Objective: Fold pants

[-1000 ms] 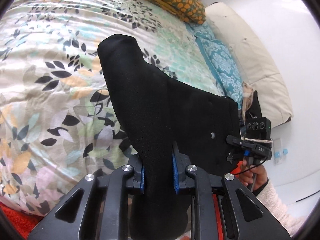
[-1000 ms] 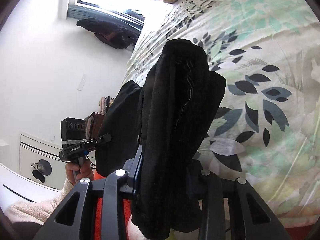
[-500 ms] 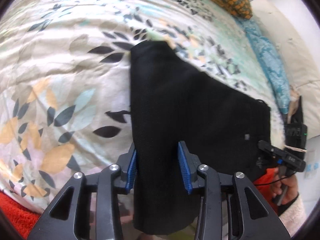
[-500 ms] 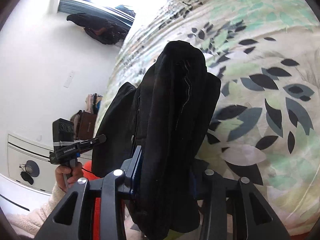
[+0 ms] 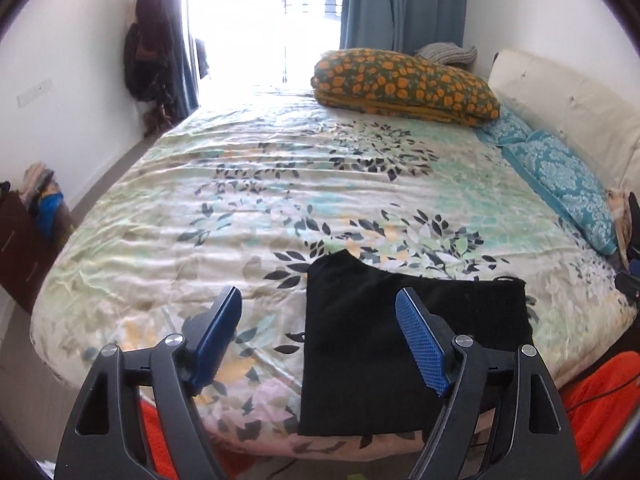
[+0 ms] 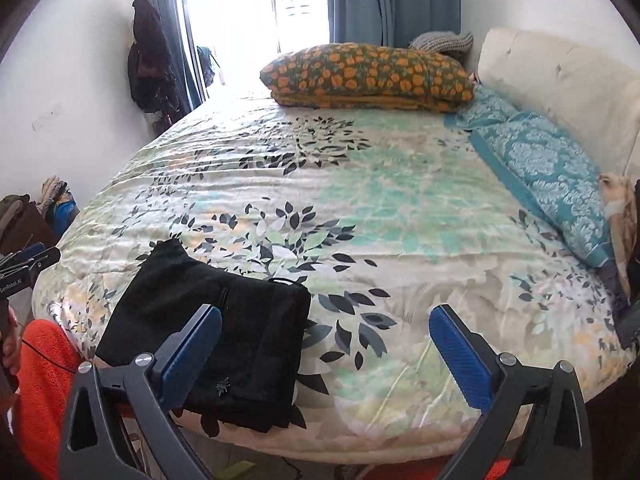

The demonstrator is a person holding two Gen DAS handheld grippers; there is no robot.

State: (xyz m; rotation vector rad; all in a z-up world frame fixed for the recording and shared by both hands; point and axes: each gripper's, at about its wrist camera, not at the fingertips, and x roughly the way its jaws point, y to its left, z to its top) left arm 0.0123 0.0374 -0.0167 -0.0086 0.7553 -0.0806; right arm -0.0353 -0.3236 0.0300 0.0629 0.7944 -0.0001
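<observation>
While both grippers are hanging above the near edge of the bed [image 5: 280,184], the pants [image 5: 400,340] are lying in a compact black rectangle on the flowered cover, close to that edge. The left gripper [image 5: 320,328] is standing with its jaws wide, having just been opening, and nothing is pressed between its blue pads [image 5: 420,344]; the pants are showing through the gap but well below it. The right gripper [image 6: 326,344] is likewise standing at its widest, its jaws having just been opening, and the pants [image 6: 208,328] are lying under its left finger, untouched. Judging from the flat, squared bundle, the folding is looking finished or nearly so; one far corner is peaking up slightly and may be wanting a last smoothing. An orange-flowered pillow [image 5: 404,80] and a teal pillow [image 5: 560,176] are resting far off at the head of the bed, a dark coat [image 5: 148,40] is hanging by the window, and an orange garment [image 6: 44,380] is showing below the bed edge. Nothing is standing between the grippers and the pants.
</observation>
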